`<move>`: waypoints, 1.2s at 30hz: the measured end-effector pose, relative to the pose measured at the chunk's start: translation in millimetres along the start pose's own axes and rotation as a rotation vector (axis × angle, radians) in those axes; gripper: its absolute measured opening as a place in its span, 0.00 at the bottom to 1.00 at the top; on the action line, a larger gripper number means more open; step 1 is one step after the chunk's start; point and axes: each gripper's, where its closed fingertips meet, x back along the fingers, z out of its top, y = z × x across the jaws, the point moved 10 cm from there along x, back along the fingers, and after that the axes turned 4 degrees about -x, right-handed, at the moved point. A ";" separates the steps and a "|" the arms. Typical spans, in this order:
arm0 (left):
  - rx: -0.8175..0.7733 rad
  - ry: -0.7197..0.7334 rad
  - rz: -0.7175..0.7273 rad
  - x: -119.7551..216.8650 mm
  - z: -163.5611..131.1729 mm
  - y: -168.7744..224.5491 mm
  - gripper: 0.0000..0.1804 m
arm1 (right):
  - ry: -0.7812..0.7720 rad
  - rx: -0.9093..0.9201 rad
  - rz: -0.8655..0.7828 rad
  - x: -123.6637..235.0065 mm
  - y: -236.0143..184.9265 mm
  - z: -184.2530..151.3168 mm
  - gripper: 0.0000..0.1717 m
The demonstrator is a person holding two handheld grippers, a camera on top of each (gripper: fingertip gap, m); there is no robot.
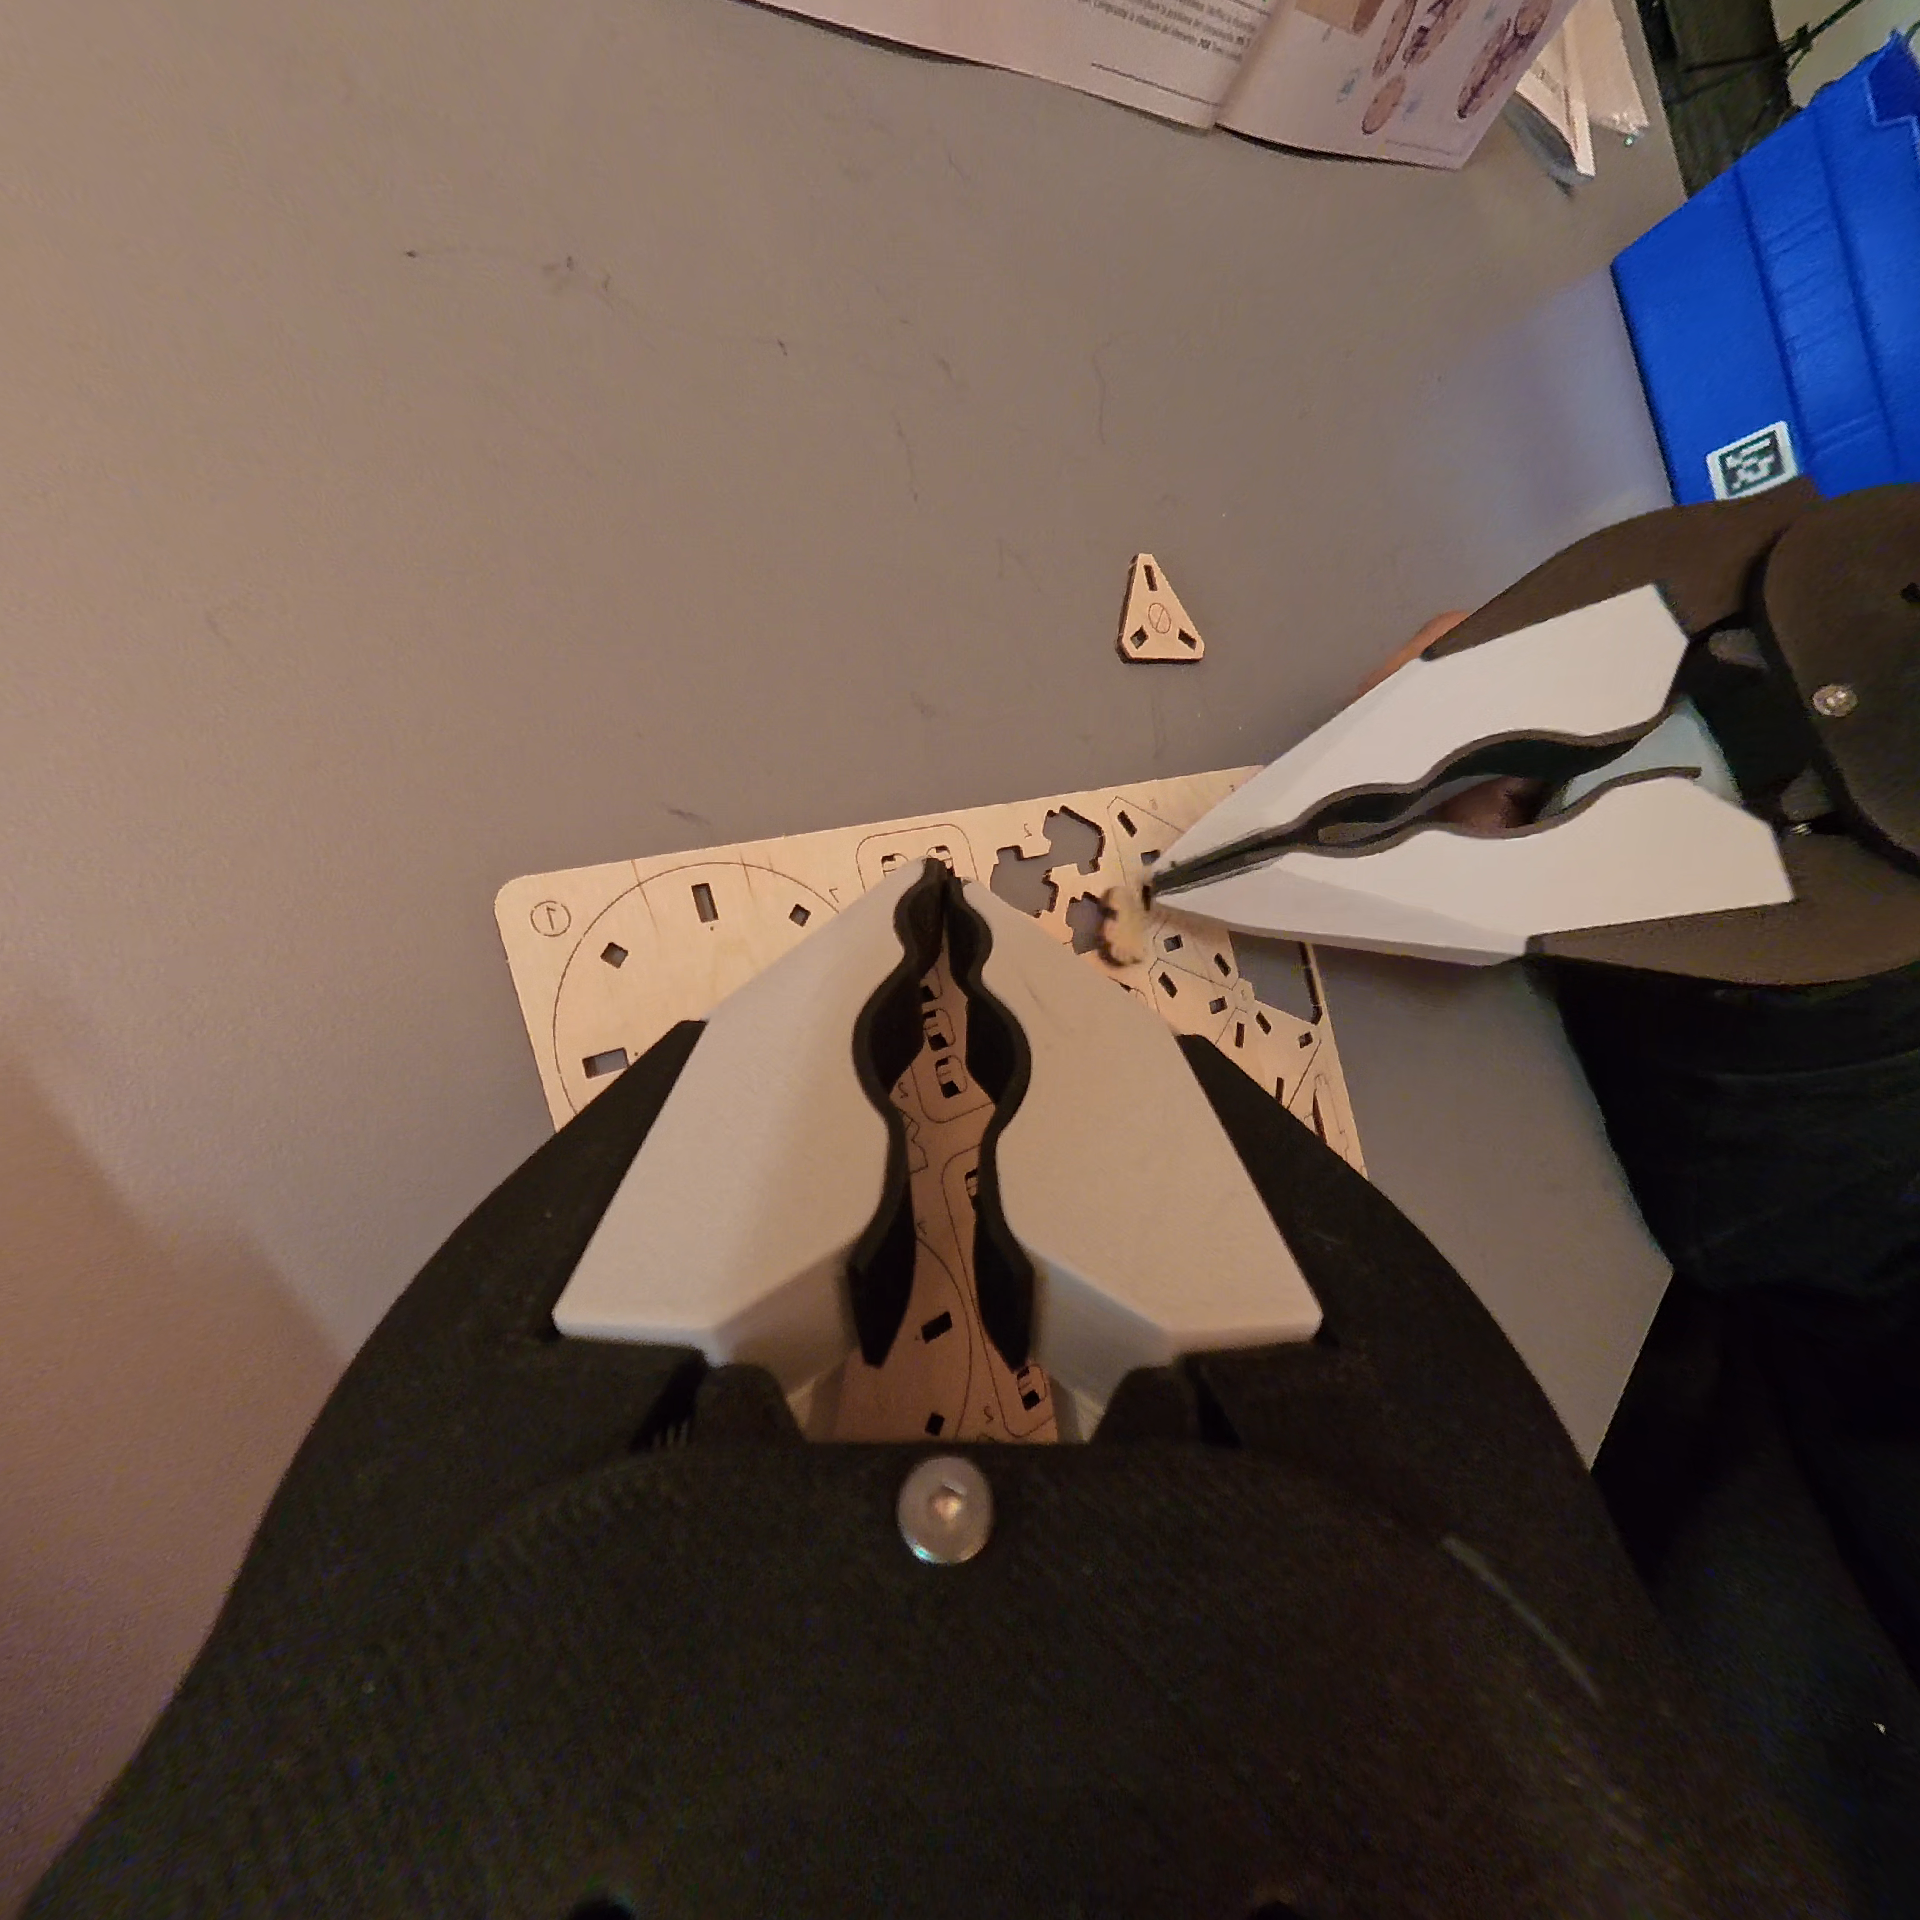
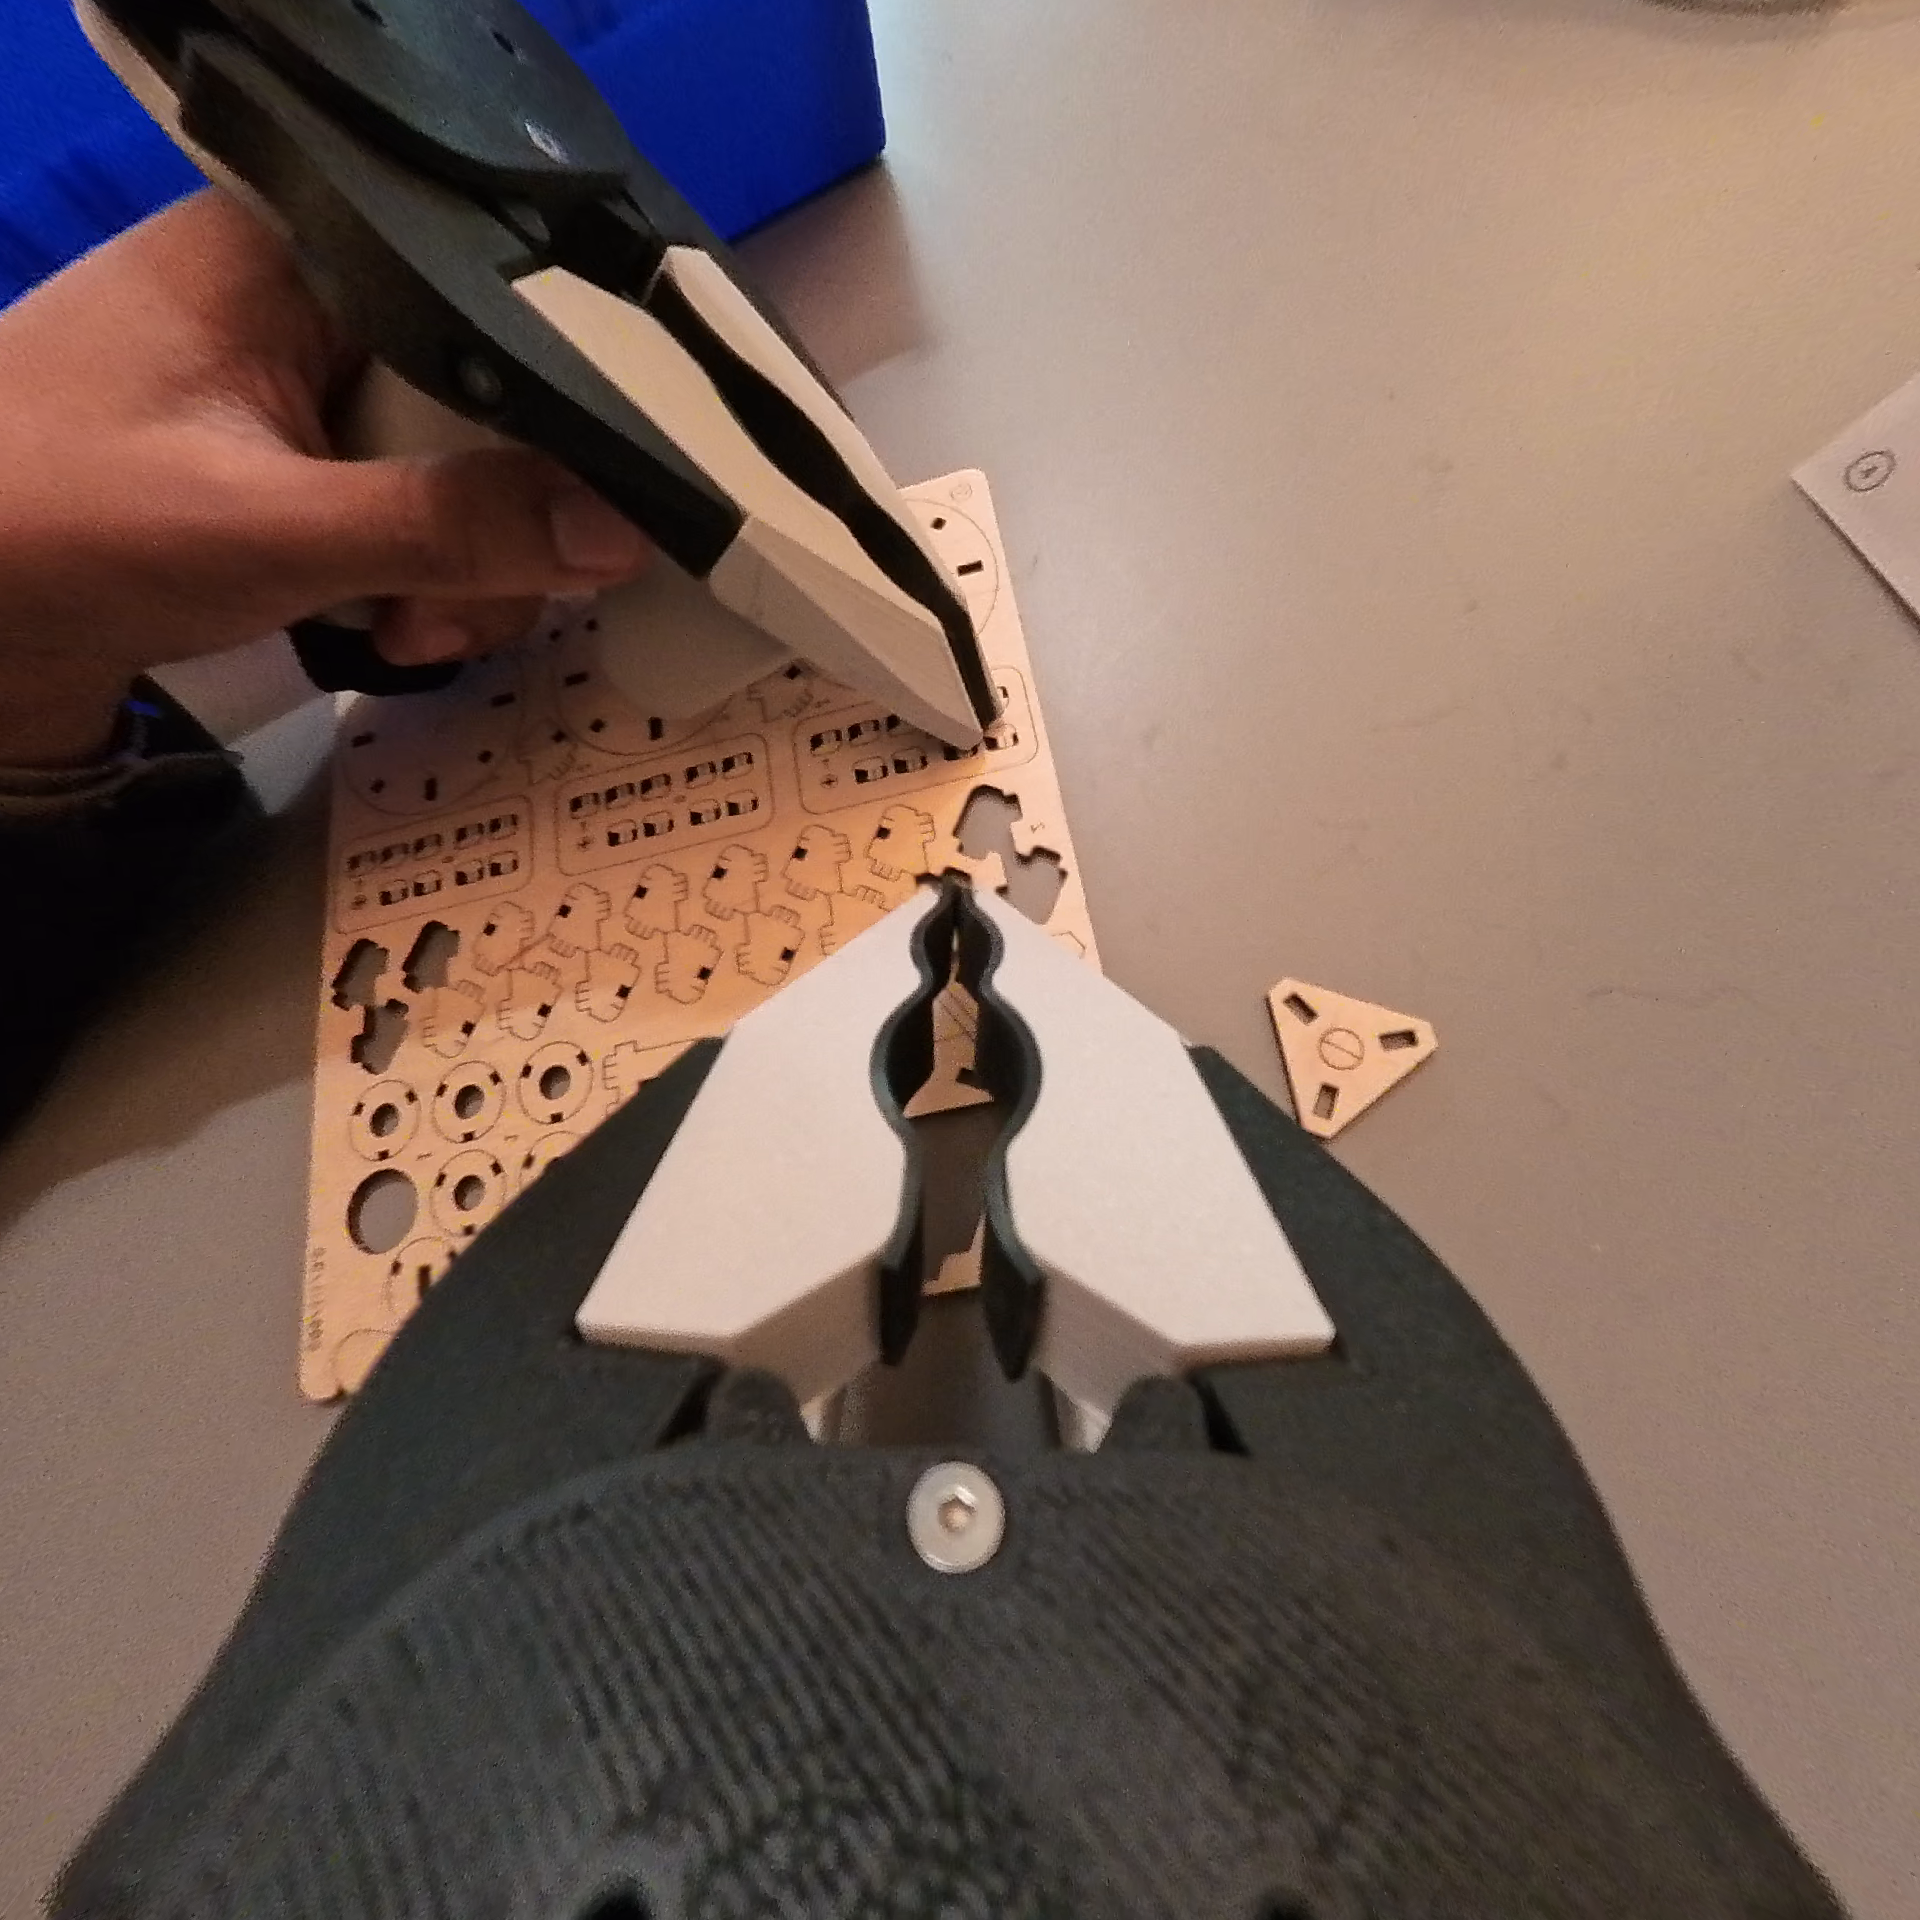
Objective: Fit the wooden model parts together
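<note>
A laser-cut wooden sheet of model parts lies flat on the grey table; it also shows in the right wrist view. My left gripper is shut, with its tips resting on the sheet near its far edge; the right wrist view shows it too. My right gripper is shut on a small wooden part, pinched at the very tips just above an empty cut-out in the sheet. A loose triangular wooden piece lies on the table beside the sheet.
An open instruction booklet lies at the table's far edge. A blue bin stands at the right. A sheet of paper lies at the right edge of the right wrist view. A person's hand holds the left gripper. The tips of both grippers are at nearly the same place. The loose triangular wooden piece sits 7 cm or so from the ends of my right fingers. My right wrist view looks at it from another angle.
</note>
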 end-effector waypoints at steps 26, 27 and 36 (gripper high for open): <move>0.004 0.002 -0.006 0.2 0.1 -0.6 0.00 | -0.117 0.368 0.016 -4.8 -0.2 1.5 0.11; 0.006 0.002 -0.007 0.2 0.1 -0.8 0.00 | -0.117 0.368 0.027 -5.3 -0.2 1.6 0.11; 0.003 0.001 -0.005 -0.2 0.4 -0.3 0.00 | -0.140 0.370 0.086 -1.9 -4.6 -2.9 0.08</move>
